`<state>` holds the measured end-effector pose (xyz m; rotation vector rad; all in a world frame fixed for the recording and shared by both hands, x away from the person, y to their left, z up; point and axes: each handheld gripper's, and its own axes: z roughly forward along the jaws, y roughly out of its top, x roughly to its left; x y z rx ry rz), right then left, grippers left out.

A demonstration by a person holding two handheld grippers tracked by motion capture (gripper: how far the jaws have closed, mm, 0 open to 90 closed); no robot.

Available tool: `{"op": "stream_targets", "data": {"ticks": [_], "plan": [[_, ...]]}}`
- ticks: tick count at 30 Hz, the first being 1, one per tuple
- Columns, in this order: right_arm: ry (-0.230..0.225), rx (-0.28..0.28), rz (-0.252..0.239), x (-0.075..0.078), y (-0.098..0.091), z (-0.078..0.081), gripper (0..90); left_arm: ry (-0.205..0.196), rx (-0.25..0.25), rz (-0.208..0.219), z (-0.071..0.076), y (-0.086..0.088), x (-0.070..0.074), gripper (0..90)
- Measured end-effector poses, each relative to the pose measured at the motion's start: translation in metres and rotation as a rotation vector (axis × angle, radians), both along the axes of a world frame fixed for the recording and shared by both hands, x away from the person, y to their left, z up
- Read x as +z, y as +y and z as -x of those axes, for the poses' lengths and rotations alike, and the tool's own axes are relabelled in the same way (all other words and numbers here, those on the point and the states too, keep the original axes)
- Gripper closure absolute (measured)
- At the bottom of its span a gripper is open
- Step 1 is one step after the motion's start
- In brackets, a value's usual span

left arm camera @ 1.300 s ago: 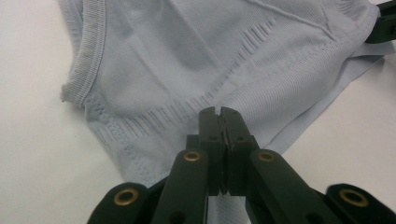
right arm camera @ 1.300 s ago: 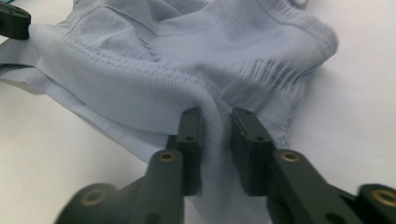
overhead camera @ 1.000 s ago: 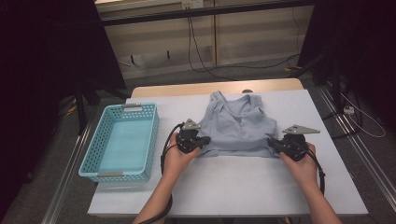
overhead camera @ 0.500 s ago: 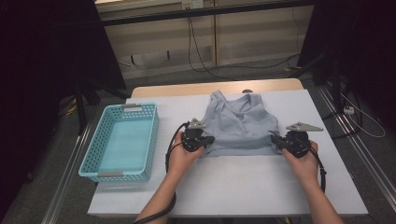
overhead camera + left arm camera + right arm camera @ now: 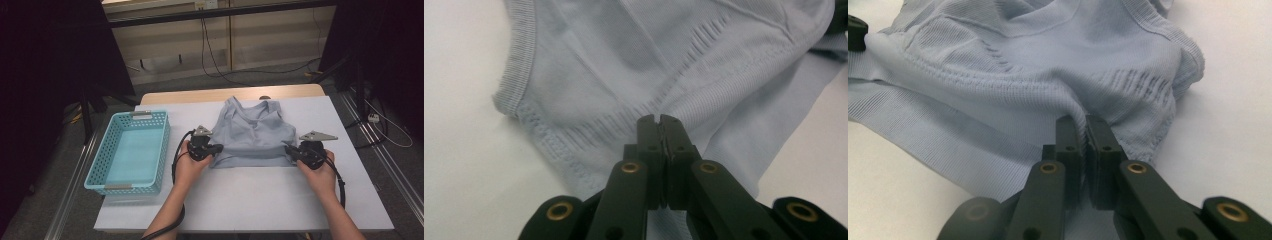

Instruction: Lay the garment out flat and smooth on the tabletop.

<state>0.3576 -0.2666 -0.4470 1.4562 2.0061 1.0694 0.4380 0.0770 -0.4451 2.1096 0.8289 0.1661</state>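
While both grippers pinch the bottom hem, the top (image 5: 254, 134) lies flat on the sheet (image 5: 260, 195) at the table's middle, straps toward 12 o'clock, hem toward 6. Left gripper (image 5: 216, 149): at the hem's 9 o'clock corner, jaws closed tight on a fold of ribbed cloth, as the left gripper view shows (image 5: 659, 122). Right gripper (image 5: 291, 152): at the hem's 3 o'clock corner, jaws likewise clamped on a bunched ridge of fabric, seen close in the right gripper view (image 5: 1083, 125). Basket (image 5: 131, 150): turquoise, at 9 o'clock of the top, apart from it. Step in hand, by judgement: a fold of the hem up toward the straps. To do it well, keep both grips firm, raise the two corners together and level, hold light tension across the hem so it stays straight, carry it toward 12 o'clock without dragging the under layer, and lay it down square before letting go. Difference from a second ago: both hands sit slightly nearer 6 o'clock, the hem drawn a little straighter between them; top and basket otherwise unchanged, grips unchanged.
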Motion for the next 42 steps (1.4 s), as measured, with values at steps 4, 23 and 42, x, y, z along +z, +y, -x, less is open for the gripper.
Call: {"op": "stream_targets", "data": {"ticks": [4,23,42], "plan": [[0.024,0.013,-0.004,-0.003,0.001,-0.001,85.6,0.013,0.003,0.015,0.001,0.004,0.0,88.5],[-0.005,0.0,-0.049,0.007,-0.002,0.008,61.7,0.039,-0.023,0.075,0.012,0.007,0.008,66.1],[-0.053,0.109,-0.044,0.02,0.011,0.022,62.3,0.033,-0.013,0.081,0.019,0.004,0.017,37.4]]}}
